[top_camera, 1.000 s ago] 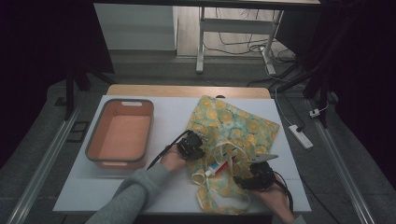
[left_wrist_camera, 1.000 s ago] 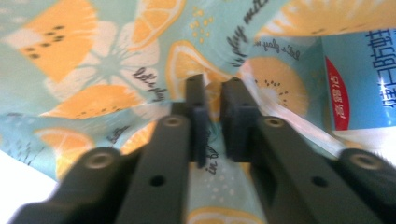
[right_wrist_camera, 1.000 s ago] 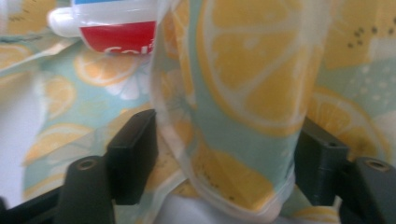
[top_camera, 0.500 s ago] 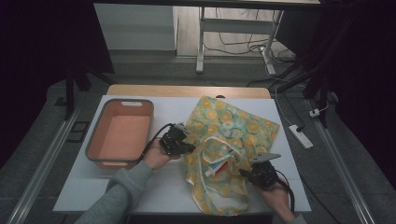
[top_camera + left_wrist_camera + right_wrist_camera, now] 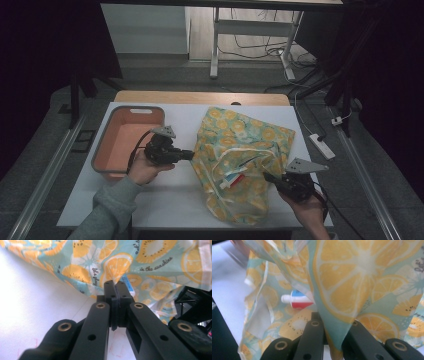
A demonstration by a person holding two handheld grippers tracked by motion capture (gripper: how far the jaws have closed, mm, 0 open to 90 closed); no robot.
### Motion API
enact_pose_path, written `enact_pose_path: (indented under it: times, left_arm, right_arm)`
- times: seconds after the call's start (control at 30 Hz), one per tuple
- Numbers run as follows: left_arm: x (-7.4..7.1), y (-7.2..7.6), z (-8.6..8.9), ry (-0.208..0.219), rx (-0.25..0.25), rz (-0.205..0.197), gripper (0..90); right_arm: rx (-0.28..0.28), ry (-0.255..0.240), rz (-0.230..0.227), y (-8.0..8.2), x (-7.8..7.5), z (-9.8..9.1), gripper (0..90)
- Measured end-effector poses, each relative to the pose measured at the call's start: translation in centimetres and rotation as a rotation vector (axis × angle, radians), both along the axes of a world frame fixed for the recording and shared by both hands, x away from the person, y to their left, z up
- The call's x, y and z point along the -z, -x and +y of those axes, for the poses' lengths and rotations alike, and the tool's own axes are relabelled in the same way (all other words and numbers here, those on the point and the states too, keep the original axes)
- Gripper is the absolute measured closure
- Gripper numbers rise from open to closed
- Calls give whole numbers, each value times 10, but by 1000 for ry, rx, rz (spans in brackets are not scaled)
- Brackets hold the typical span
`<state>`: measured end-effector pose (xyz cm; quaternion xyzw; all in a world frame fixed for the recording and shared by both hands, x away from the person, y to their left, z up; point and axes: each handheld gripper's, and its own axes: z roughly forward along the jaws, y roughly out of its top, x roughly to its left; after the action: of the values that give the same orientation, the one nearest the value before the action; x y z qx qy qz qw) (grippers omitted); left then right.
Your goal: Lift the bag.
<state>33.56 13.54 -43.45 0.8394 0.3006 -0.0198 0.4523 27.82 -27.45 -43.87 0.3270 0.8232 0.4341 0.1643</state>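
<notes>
High view: white table w/ a fruit-print bag (teal w/ orange slices) lying right of centre, and a salmon-coloured tub w/ grey rim at the left. Left gripper, held in the person's left hand w/ a grey sleeve, sits between tub and bag, tip just at the bag's left edge; whether it touches can't be told from above. Right gripper, in the right hand, is at the bag's lower right edge, tip at the mouth opening. A toothpaste tube (white cap, blue & red body) lies inside the bag's open mouth, between the two grippers. Left gripper view adds what the top cam can't: jaws pressed together, nothing seen between them, bag fabric rising right beyond the tips, printed w/ "in the sunshine"; the other gripper's black frame shows at far right. Right gripper view: a fold of bag fabric drops down between the jaws, which are clamped on it; the fold hides the tips themselves. Past it the tube lies on the bag's inner lining, partly covered by the raised fabric. Around: wooden table edge at the back, a white power strip on the floor at right, cables and a metal stand beyond, dark surroundings.
</notes>
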Motion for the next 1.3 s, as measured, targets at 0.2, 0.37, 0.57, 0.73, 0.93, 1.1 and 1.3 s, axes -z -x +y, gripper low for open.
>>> enact_pose_path:
  times: [0.2,0.37,0.57,0.73,0.93,1.1,1.3]
  left_arm:
    - [-8,10,6,46,13,-14,890]
    - [-15,15,13,72,3,-29,890]
    - [-33,18,28,142,-7,-55,890]
    - [-54,23,43,196,-26,-106,890]
    - [-88,27,63,280,-51,-178,890]
    - [-120,28,68,284,-88,-265,890]
    - [-112,-9,56,249,-147,-210,890]
  right_arm:
    - [6,-61,-85,8,-27,-6,897]
    - [-6,-76,-131,10,-44,-6,898]
    - [-14,-104,-171,6,-66,-5,898]
    - [-25,-135,-213,1,-91,-3,899]
    - [-31,-203,-257,-17,-129,1,899]
    - [-18,-238,-308,-36,-161,5,899]
    - [69,-188,-234,-89,-156,3,899]
